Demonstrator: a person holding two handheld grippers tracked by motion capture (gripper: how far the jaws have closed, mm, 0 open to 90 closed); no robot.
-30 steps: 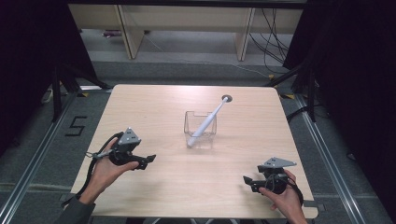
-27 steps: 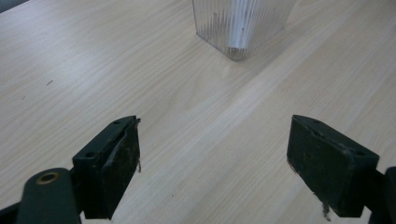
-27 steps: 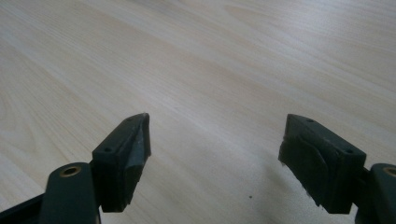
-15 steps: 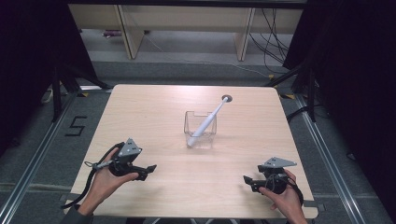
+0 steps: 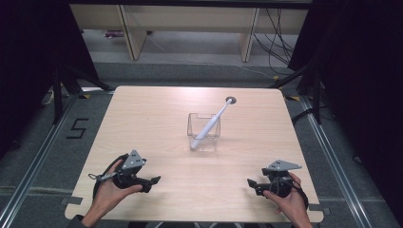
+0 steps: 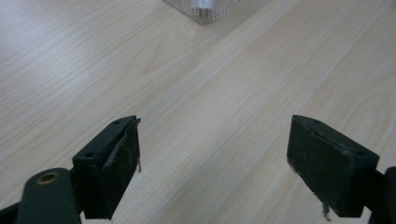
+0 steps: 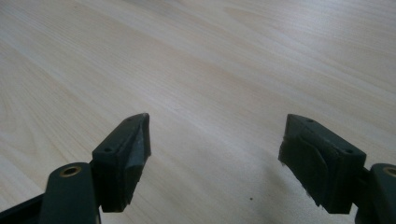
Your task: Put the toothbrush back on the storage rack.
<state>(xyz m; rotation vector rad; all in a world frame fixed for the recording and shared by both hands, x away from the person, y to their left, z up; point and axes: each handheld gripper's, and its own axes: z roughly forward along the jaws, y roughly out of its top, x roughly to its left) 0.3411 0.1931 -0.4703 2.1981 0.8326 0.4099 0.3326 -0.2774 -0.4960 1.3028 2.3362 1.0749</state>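
Observation:
A clear square container (image 5: pixel 203 132) stands near the middle of the wooden table (image 5: pixel 157 114). A white electric toothbrush (image 5: pixel 210 122) leans in it, head up toward the far right. My left gripper (image 5: pixel 153 182) rests low at the near left, held by a hand, its jaws wide open over bare wood. In the left gripper view (image 6: pixel 212 154) a corner of the container (image 6: pixel 203 8) shows at the top. My right gripper (image 5: pixel 250 184) sits at the near right in the other hand, open as well, with bare wood between its jaws (image 7: pixel 215 149).
A small round grey hole (image 5: pixel 230 100) lies in the tabletop behind the container. The table's near edge runs just below both hands. Metal rails flank the table on the floor, and shelving and cables stand beyond the far edge.
My left gripper has drawn back toward the near edge and lowered to the tabletop. The right gripper, the container and the toothbrush have stayed put.

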